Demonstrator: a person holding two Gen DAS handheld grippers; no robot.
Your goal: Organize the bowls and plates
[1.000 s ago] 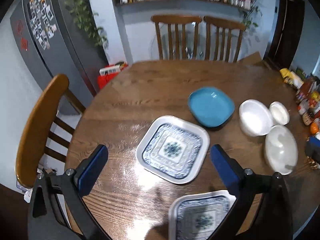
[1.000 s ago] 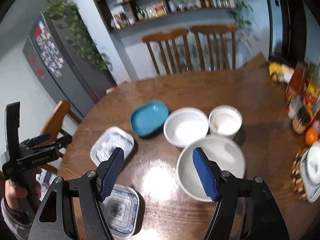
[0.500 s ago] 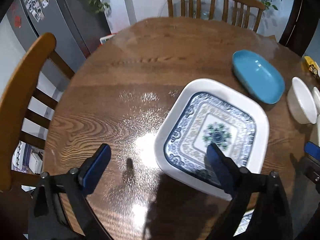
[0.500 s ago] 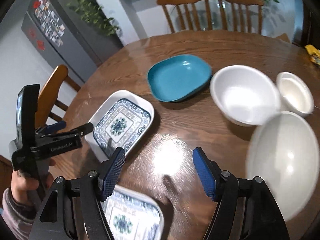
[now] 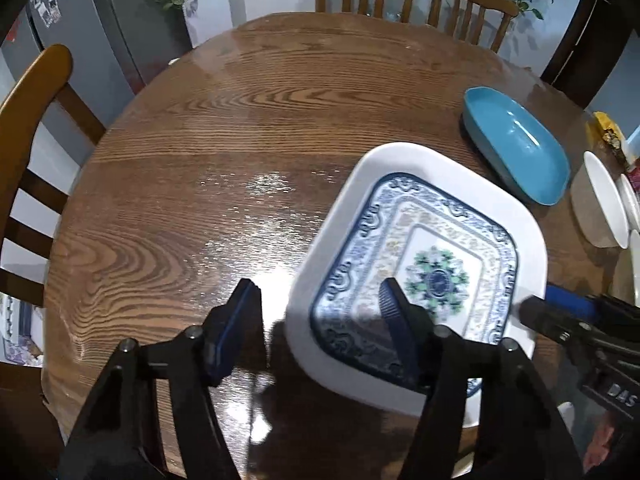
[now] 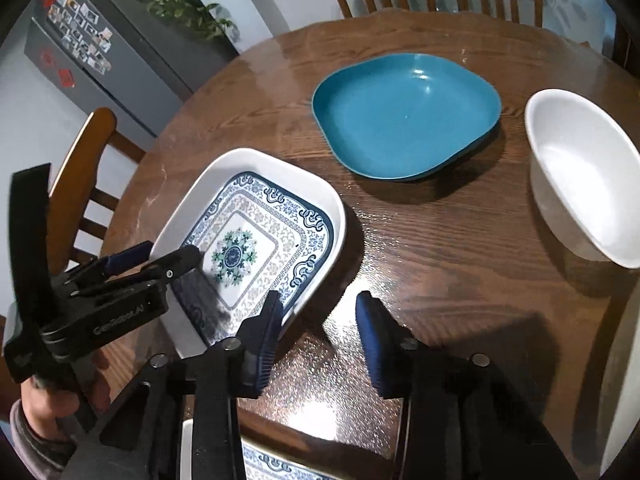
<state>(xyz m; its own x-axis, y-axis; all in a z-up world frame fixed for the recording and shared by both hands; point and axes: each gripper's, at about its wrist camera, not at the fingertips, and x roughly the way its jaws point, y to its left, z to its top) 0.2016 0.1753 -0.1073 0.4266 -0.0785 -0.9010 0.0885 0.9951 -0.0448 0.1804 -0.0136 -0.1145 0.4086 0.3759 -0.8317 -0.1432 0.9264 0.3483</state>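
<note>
We are looking at patterned plate, lower right of left view, on table. Left claw is straddling its near-left rim, half open, closing in, not pinching yet. Right claw is sitting just beside plate's right edge, closing too, holding nothing. Left claw is nearer.
</note>
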